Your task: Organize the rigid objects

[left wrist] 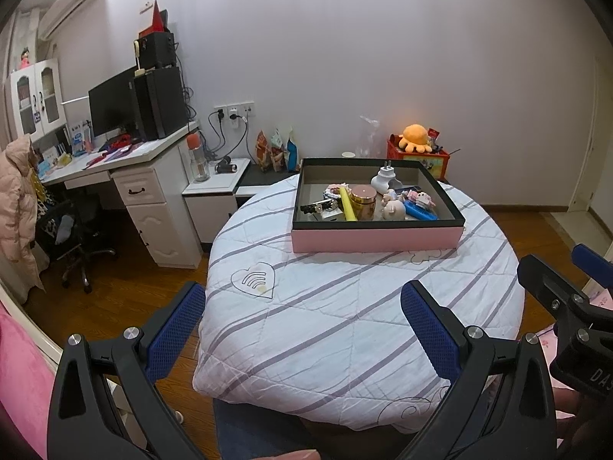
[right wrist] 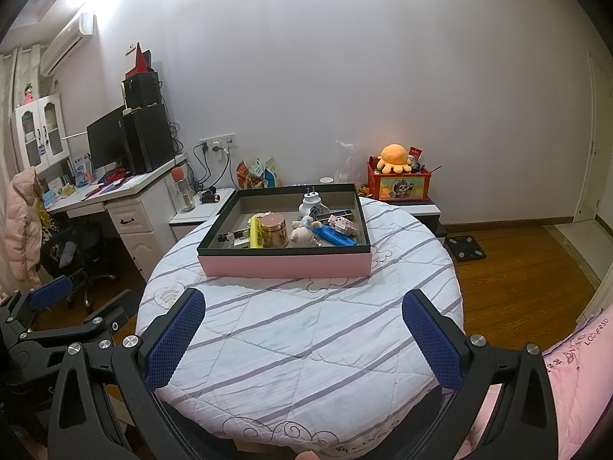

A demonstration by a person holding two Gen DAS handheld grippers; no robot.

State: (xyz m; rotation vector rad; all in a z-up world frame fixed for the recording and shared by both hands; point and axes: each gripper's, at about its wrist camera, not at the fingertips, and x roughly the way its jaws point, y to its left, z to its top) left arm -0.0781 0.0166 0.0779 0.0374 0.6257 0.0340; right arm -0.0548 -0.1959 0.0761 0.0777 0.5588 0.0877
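Pink-sided box [left wrist: 377, 238] holds the clutter together, gold jar [left wrist: 363, 201] probably upright at its middle. Left tongs [left wrist: 302, 320] and right tongs [right wrist: 302, 326] hang near it, both spread wide and empty, ready to reach in.

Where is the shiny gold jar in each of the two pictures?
Left wrist view: gold jar sits mid-tray, right of centre in the picture.
Right wrist view: gold jar sits mid-tray, left of centre.
Shared landmark: the yellow tube lies just left of it in both.
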